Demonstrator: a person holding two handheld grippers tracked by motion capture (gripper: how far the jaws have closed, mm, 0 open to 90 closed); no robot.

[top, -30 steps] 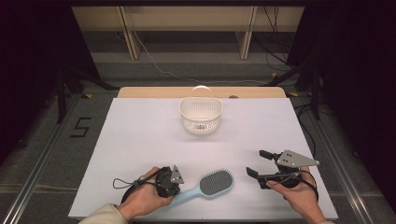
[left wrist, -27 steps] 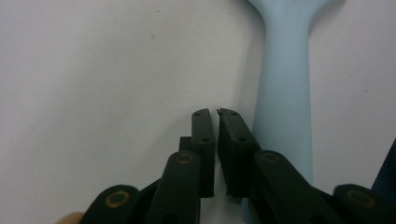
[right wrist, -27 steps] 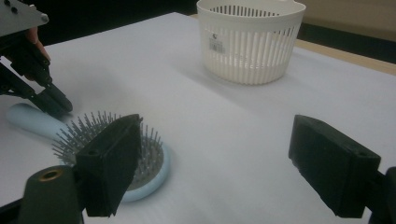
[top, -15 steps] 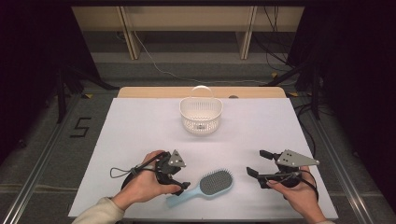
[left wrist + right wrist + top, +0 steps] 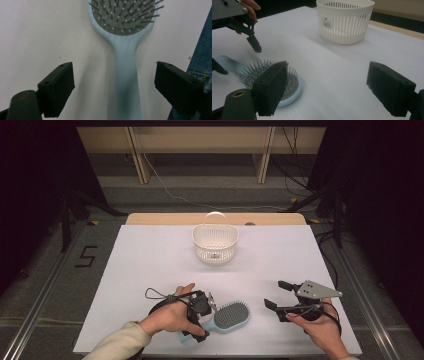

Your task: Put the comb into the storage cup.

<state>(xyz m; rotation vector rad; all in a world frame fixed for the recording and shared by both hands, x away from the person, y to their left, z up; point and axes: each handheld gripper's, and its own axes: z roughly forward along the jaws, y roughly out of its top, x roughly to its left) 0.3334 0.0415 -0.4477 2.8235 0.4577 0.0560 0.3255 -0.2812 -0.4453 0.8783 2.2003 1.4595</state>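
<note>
A light blue hairbrush [image 5: 229,316] lies bristles up near the table's front edge, its handle pointing to the person's left hand. My left gripper [image 5: 205,319] is open and tipped down over the handle. In the left gripper view the handle [image 5: 126,75] runs up between the two spread jaws, touching neither, to the brush head [image 5: 123,15]. My right gripper [image 5: 277,294] is open and empty, held right of the brush. Its own view has the brush [image 5: 292,86] partly behind one jaw and the left gripper [image 5: 237,56] over the handle.
A white slotted basket [image 5: 215,251] stands at the back middle of the white table [image 5: 150,265], also in the right gripper view as the basket [image 5: 344,25]. Blue denim [image 5: 203,50] shows past the table's front edge, close to the left gripper.
The left hand has lifted and carried its gripper to the right, from beside the handle's end to over the handle, jaws now on either side of it. The right gripper has stayed put.
</note>
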